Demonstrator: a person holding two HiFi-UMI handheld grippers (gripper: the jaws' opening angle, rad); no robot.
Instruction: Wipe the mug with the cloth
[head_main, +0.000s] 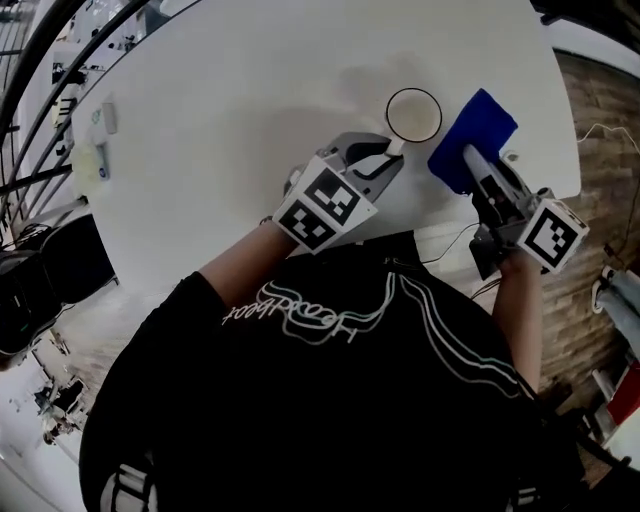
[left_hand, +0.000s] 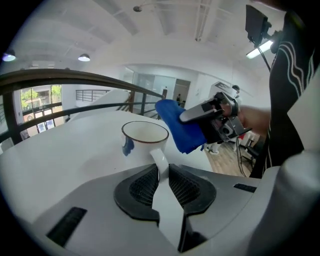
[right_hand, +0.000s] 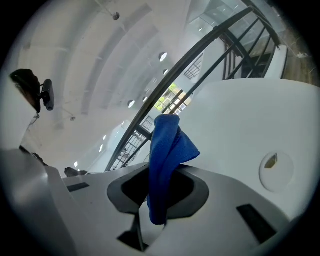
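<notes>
From the head view, the mug (head_main: 413, 115) stands on the white table (head_main: 230, 90), close to its far right edge. The left gripper (head_main: 385, 152) has its two jaws squeezed on the mug's handle (head_main: 394, 146). I think this is to keep the mug from sliding when it gets rubbed. The right gripper (head_main: 470, 160) holds the blue cloth (head_main: 472, 132) just beside the mug, on the side nearer the table's right edge. The cloth does not look like it touches the mug yet. Each gripper has a cube with black and white squares. The black shirt has pale writing on it, but it is upside down and I cannot read it.

In the left gripper view, the white handle (left_hand: 160, 161) sits between the dark pads, which are shut tight on it. The mug (left_hand: 145, 136) is upright and looks empty. It has a small blue mark (left_hand: 128, 146) on its side, too small to read. The cloth (left_hand: 179, 126) hangs in the air by the mug's rim, pinched in the other gripper (left_hand: 202, 114).

In the right gripper view, the jaws are clamped on the cloth (right_hand: 165, 150). Its loose end sticks out past the tips, so a soft part is ready for wiping. The mug is not seen here. A small round thing (right_hand: 274, 170) is set in the table top.
</notes>
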